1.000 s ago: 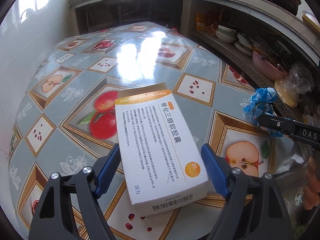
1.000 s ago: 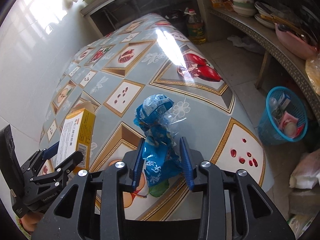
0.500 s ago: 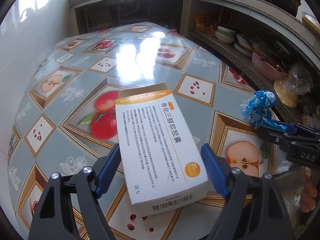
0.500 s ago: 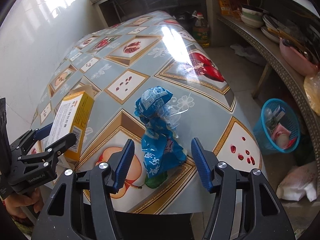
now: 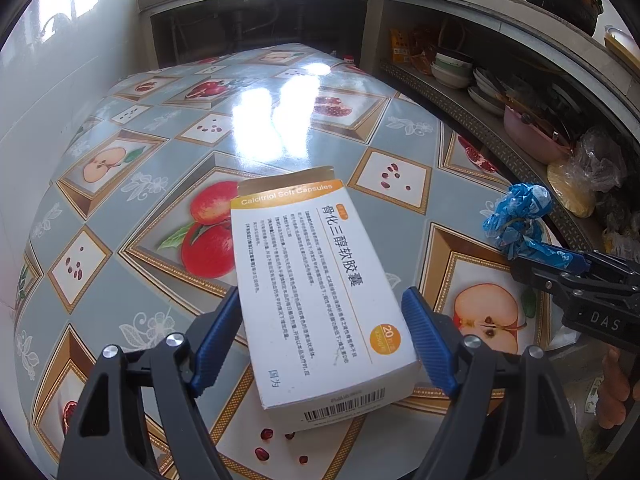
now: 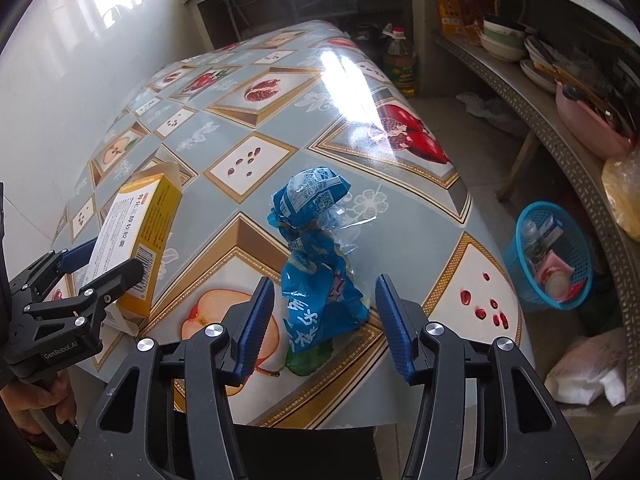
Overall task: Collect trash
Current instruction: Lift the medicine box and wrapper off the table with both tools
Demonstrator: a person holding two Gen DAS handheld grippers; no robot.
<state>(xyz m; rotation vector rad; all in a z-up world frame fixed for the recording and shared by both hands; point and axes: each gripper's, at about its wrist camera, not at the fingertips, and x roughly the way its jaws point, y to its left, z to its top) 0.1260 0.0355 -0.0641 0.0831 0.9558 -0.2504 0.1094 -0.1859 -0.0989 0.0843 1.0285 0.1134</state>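
Observation:
A white and orange medicine box (image 5: 320, 292) sits between the fingers of my left gripper (image 5: 324, 336), which is shut on it a little above the table. The box also shows in the right wrist view (image 6: 136, 240). A crumpled blue plastic wrapper (image 6: 316, 256) lies on the fruit-pattern tablecloth (image 6: 280, 120) near the table's front edge. My right gripper (image 6: 324, 324) is open, one finger on each side of the wrapper's lower end, not touching it. In the left wrist view the wrapper (image 5: 516, 216) sits at the right.
A blue trash basket (image 6: 548, 256) with some trash stands on the floor right of the table. A shelf (image 6: 540, 112) with bowls and a pink basin runs along the right. An oil bottle (image 6: 400, 60) stands beyond the table. A wall is on the left.
My right gripper has opened and let go of the blue wrapper, which now rests on the table. My left gripper still holds the box in about the same place.

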